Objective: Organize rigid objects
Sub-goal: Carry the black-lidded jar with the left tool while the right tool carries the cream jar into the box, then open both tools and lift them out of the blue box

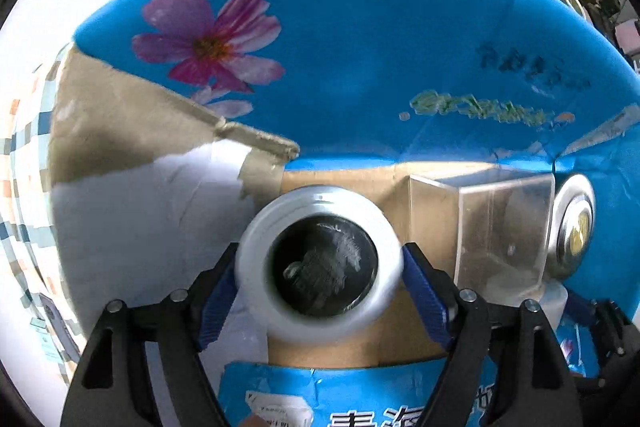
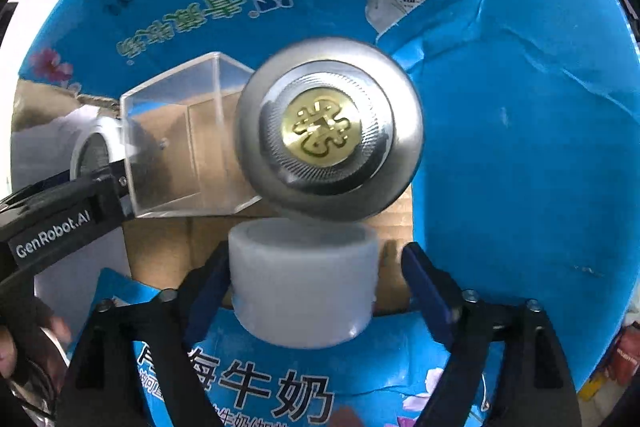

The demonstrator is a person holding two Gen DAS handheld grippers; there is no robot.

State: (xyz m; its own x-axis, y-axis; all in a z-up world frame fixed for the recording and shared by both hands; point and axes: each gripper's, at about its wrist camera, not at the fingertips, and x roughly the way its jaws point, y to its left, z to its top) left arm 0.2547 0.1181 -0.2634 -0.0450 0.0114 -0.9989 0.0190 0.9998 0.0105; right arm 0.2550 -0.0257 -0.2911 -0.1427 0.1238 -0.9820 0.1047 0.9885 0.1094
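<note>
The blue milk carton box (image 1: 360,39) with its flaps open took up most of both views, brown cardboard floor showing inside. A clear acrylic cube (image 2: 180,135) sat in there, with a silver round tin with a gold emblem (image 2: 328,131) right beside it. The left tongs (image 1: 320,267) were spread around a white jar with a dark lid (image 1: 320,263), blue pads just off its sides. The right tongs (image 2: 312,279) were spread too, a frosted white tub (image 2: 304,279) sitting loose between them, below the tin.
</note>
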